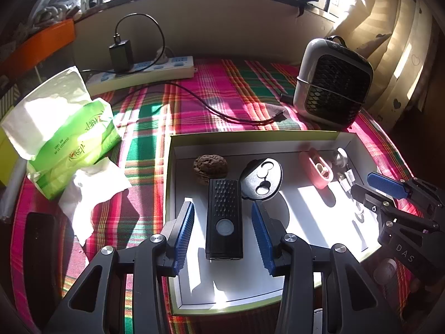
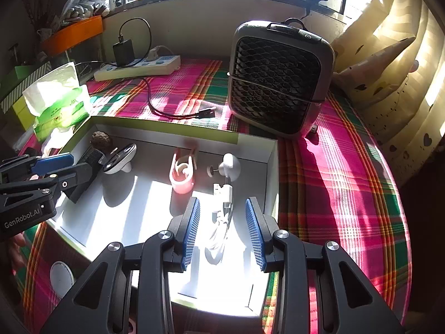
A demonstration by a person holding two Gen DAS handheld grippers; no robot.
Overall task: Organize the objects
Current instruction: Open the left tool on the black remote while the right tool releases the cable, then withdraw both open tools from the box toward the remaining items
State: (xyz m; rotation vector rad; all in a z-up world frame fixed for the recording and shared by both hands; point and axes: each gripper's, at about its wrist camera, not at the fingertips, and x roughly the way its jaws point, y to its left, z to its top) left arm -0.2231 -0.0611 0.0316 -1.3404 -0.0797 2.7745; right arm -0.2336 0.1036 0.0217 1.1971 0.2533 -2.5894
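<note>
Your left tool (image 1: pixel 222 222) is spread around the bumpy black block (image 1: pixel 224 218) and your right tool (image 2: pixel 222 229) around the white cord (image 2: pixel 221 222), touching neither, both inside the white box (image 1: pixel 250 142).

"GenRobot.AI" is printed in white on the black body of the left gripper (image 2: pixel 54 167), as seen from the right wrist view. The letters "DAS" are read in pale characters on the black body of the right gripper (image 1: pixel 374 189), seen from the left wrist view. Orange brand lettering and a line of small dark digits are carried on the green tissue pack (image 1: pixel 75 144), but they appear reversed and cannot be made out.
</note>
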